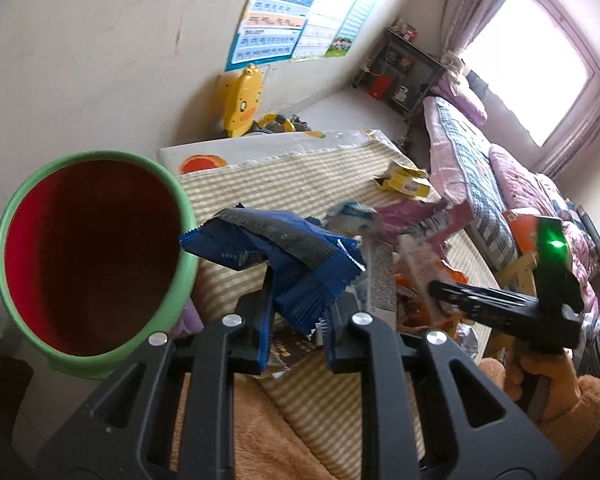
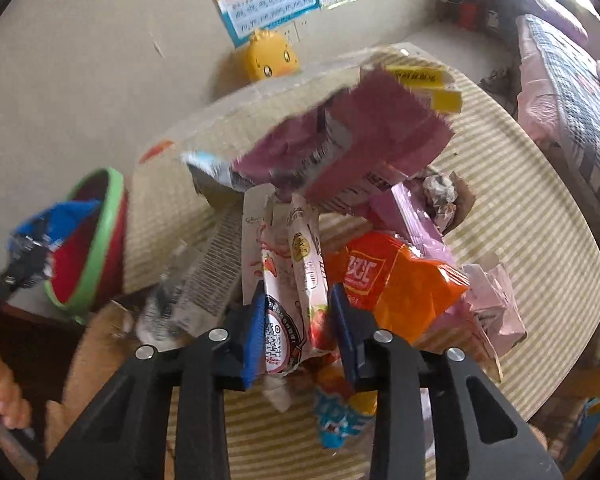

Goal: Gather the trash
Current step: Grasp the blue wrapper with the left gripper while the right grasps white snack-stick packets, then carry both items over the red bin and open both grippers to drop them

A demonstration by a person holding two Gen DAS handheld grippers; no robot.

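**One wrapper at the bin, one just gripped, most of the heap still to go**

My left gripper (image 1: 296,320) has its jaws closed tight on a crumpled blue wrapper (image 1: 284,256), lifted clear of the worktop (image 1: 320,400). The wrapper's far end hangs just beside the green rim of the bin (image 1: 96,252), whose red inside looks bare as far as I can see into it. So I judge this piece is about to go in, and nothing I can make out has been binned yet.

My right gripper (image 2: 298,334) points down into the heap near the worktop's near edge. Its jaws are drawn in on a white pouch with a strawberry print (image 2: 284,312), pads on either side of it; whether it is lifted I cannot tell.

Just beyond that lie an orange packet (image 2: 396,280) and pale pink wrappers (image 2: 488,300); a big purple bag (image 2: 364,140) stands blurred over the middle. A blue-and-red scrap (image 2: 336,416) lies under my right jaws by the near edge. Farther off, toward the far right corner, sits a yellow carton (image 1: 404,180).

By my reckoning the job is barely begun: two pieces in hand, and at least five more on the striped cloth.
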